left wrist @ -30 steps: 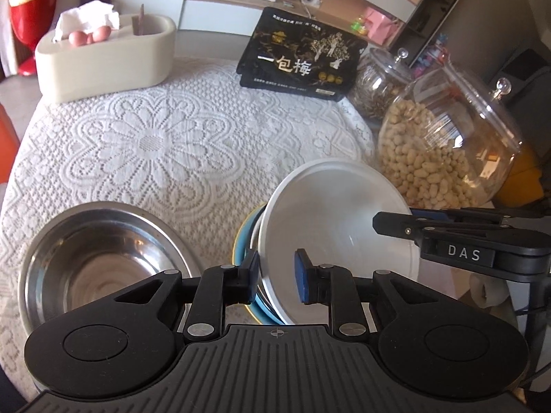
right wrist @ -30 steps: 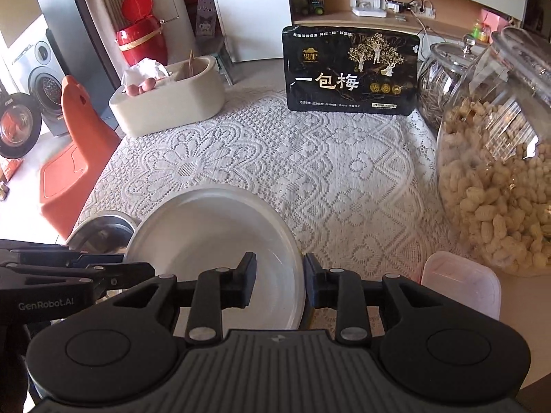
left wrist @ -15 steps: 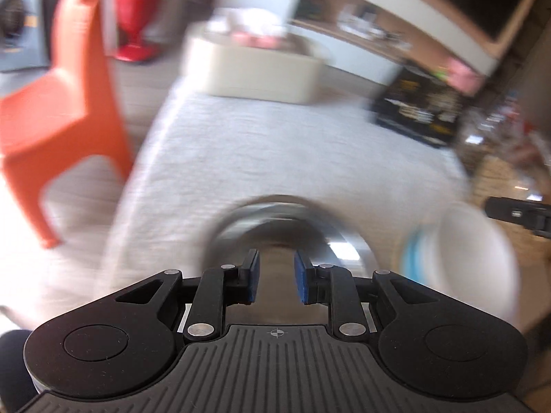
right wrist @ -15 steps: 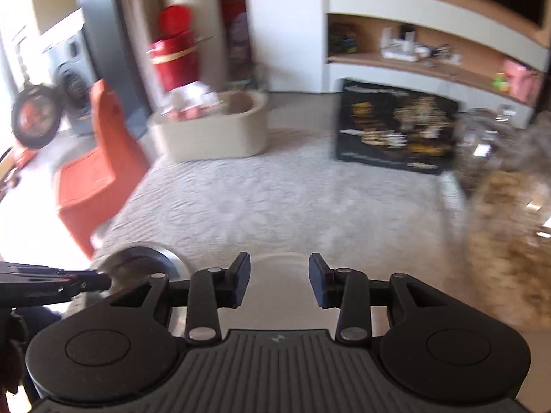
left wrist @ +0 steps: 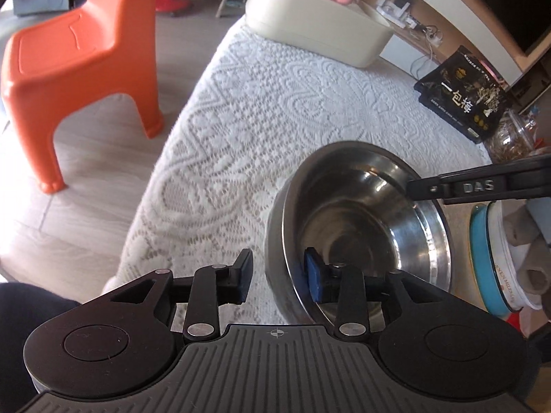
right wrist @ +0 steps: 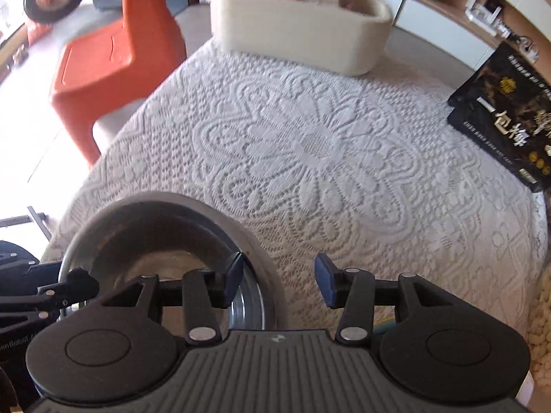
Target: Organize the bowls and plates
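As jaws open | steel bowl (left wrist: 361, 213) rim between both pairs

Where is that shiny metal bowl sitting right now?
The metal bowl sits on the lace tablecloth near the table's front edge, its rim between both claws' fingers, left of the blue-rimmed white dishes.

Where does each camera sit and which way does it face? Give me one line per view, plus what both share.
Left wrist: on the left gripper, looking steeply down; its opening jaws straddle the near rim of the steel bowl; the right gripper reaches in from the right.
Right wrist: on the right gripper, looking down over the lace tablecloth; its opening jaws straddle the bowl's right rim; the left gripper shows at left.
Shared: bowl, tablecloth, orange chair, beige box, black packet.
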Demonstrator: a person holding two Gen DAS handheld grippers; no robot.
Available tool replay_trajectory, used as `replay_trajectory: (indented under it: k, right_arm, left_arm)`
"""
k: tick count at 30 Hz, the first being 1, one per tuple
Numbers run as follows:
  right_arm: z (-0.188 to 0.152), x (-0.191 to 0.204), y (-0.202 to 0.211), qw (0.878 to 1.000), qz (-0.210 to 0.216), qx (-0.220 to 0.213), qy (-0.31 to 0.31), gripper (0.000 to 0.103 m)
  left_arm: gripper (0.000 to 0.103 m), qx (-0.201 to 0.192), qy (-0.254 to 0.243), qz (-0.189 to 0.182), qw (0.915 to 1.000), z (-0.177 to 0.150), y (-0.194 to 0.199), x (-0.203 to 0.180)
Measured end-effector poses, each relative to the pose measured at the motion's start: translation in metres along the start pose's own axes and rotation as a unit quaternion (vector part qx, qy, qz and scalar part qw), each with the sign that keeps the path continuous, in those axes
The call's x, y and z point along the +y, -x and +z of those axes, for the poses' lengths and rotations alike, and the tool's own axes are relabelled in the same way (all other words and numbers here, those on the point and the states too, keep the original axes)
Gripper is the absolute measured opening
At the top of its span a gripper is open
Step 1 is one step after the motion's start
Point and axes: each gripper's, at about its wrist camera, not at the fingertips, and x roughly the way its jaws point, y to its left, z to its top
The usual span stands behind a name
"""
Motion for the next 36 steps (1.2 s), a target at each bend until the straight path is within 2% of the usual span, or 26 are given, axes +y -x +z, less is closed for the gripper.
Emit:
replay_trajectory:
  k: [4, 5, 7, 14, 20, 24, 26, 29, 33, 36]
  right_arm:
    - [0.001, 0.004, -0.024, 0.999, 0.022, 0.049, -0.004, 0.046]
    - [0.001, 0.004, -0.030, 0.998, 0.029, 0.060, -0.010, 0.049]
    - [-0.001, 0.005, -0.035, 0.997, 0.025, 0.069, -0.020, 0.051]
    - [0.003, 0.002, -0.044, 0.995, 0.013, 0.078, -0.062, 0.052]
    - [0.007, 0.005, -0.045, 0.996, -0.010, 0.071, -0.061, 0.052]
    - [0.005, 0.003, -0.044, 0.996, -0.007, 0.065, -0.065, 0.052]
    - [0.004, 0.000, -0.040, 0.996, -0.001, 0.054, -0.076, 0.052]
    - [0.004, -0.008, -0.024, 0.995, 0.001, 0.019, -0.098, 0.051]
    - [-0.001, -0.018, 0.017, 0.992, -0.016, -0.066, -0.102, 0.051]
    - [-0.015, -0.035, 0.052, 0.982, -0.023, -0.137, -0.125, 0.051]
  left_arm:
    - [0.034, 0.010, 0.022, -0.037, 0.9990, -0.007, -0.008, 0.004]
    - [0.034, 0.008, 0.027, -0.042, 0.9987, -0.008, -0.008, 0.006]
    - [0.033, 0.008, 0.041, -0.056, 0.9976, -0.007, -0.010, 0.011]
    - [0.034, 0.002, 0.048, -0.087, 0.9950, 0.000, -0.015, 0.020]
    - [0.037, -0.003, 0.046, -0.091, 0.9948, 0.007, -0.020, 0.019]
    - [0.037, -0.001, 0.048, -0.095, 0.9943, 0.009, -0.020, 0.021]
    - [0.037, -0.002, 0.050, -0.093, 0.9944, 0.010, -0.020, 0.021]
    - [0.037, -0.034, 0.044, -0.068, 0.9961, 0.013, -0.007, 0.017]
    - [0.036, -0.100, 0.036, -0.038, 0.9936, 0.024, 0.025, 0.006]
    - [0.036, -0.132, 0.038, -0.035, 0.9900, 0.030, 0.042, -0.005]
